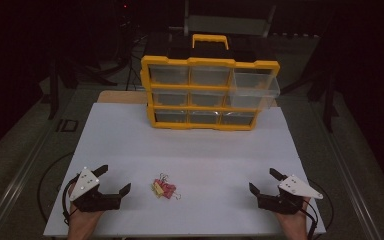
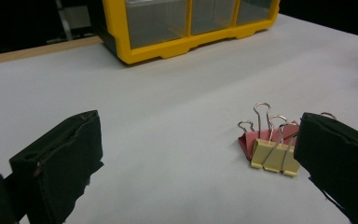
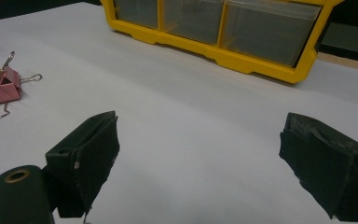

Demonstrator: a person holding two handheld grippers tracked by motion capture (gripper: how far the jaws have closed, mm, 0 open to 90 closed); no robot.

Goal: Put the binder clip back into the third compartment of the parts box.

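Your left claw (image 1: 115,180) rests low at the near left of the bench (image 1: 190,145), its jaws spread wide with nothing between them. Your right claw (image 1: 262,181) sits at the near right, well apart from the left, and its jaws also stand wide and hold nothing. Between the two, closer to your left claw, lies a small heap of clips (image 1: 164,188) on the white bench top. In your left gripper view the clips (image 2: 270,149) lie just ahead of the right-hand jaw, which covers part of the heap: yellow ones in front, a pink one behind, their wire handles sticking up. The claw (image 2: 196,158) does not touch them there. In your right gripper view the clips (image 3: 0,86) lie far off to the left edge, well clear of the claw (image 3: 198,158), with a pink one nearest and wire loops lying flat on the bench. At the far side of the bench stands a yellow organiser (image 1: 210,92) with clear drawers in three rows and a handle on top. Its top right drawer (image 1: 254,87) is pulled out towards you; the rest sit flush.
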